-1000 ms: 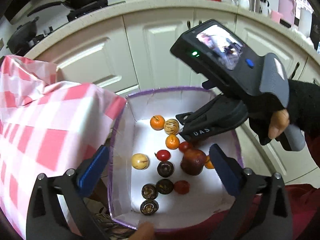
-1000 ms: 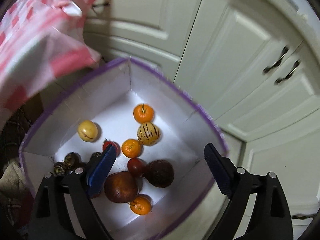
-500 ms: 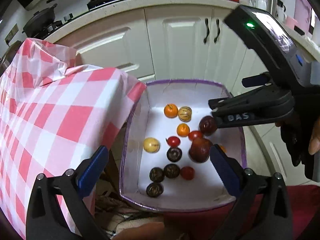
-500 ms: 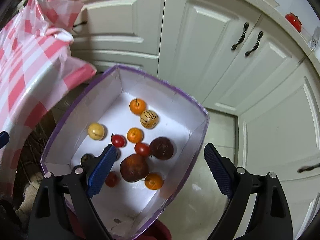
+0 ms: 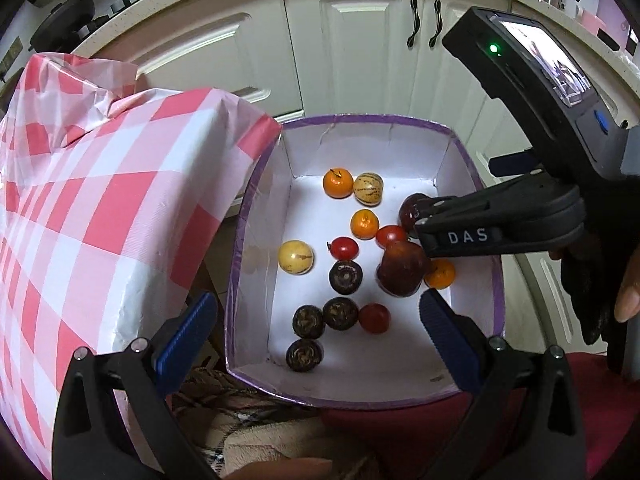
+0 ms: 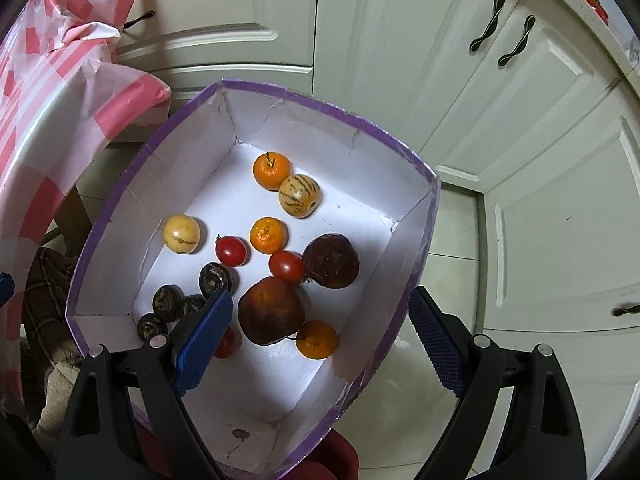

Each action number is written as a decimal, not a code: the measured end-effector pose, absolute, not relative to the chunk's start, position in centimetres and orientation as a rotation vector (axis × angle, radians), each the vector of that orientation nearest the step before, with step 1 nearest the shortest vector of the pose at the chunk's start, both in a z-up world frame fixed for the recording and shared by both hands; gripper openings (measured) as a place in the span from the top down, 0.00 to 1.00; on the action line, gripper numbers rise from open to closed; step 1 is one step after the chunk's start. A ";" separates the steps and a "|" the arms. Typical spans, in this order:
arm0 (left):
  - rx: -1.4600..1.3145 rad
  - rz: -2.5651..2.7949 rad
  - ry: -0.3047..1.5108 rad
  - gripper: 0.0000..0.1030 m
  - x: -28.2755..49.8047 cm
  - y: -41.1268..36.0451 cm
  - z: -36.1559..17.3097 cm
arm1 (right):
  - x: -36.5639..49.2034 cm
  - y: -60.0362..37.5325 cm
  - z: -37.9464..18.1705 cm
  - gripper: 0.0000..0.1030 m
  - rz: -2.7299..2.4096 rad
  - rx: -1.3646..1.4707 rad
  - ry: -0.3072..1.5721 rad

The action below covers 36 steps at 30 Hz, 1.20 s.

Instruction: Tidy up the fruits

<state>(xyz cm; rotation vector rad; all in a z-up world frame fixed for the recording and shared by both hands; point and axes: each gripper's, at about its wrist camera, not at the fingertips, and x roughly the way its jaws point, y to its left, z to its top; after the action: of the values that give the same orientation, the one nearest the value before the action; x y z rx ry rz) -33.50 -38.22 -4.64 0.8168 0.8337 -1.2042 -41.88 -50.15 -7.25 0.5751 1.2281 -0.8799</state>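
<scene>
Inside white box [image 6: 412, 240], purple-rimmed, beside checked-cloth bench [image 5: 100, 208]: fruits [image 6: 270, 312] loose, mixed (mandarins, tomatoes, dark rounds, one striped). Right gripper [image 6: 320, 340] raised out of box since a second ago, jaws wide, carrying nothing. Left gripper [image 5: 316, 332] likewise pulled back, jaws wide, empty. Sorting stage not settled by this retreat.

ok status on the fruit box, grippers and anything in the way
Left gripper and right gripper open, empty, above the box. Fruit loose inside, big dark red fruit nearest right gripper. Nothing blocking.
</scene>
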 end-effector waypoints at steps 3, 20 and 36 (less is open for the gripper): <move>0.824 -1.202 0.840 0.02 -33.5 -38.3 -4.8 | -41.7 -50.2 -7.5 0.16 -0.868 0.577 1.234; 0.835 -1.201 0.853 0.02 -33.4 -38.2 -5.0 | -40.7 -50.0 -8.1 0.16 -0.838 0.571 1.260; 0.838 -1.203 0.855 0.02 -33.4 -38.1 -5.2 | -40.6 -49.9 -8.5 0.16 -0.831 0.580 1.265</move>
<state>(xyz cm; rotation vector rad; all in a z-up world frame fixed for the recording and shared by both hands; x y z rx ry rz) -33.39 -38.12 -5.18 0.8377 0.8546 -1.2032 -40.58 -49.85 -8.48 0.5797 1.2646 -0.8315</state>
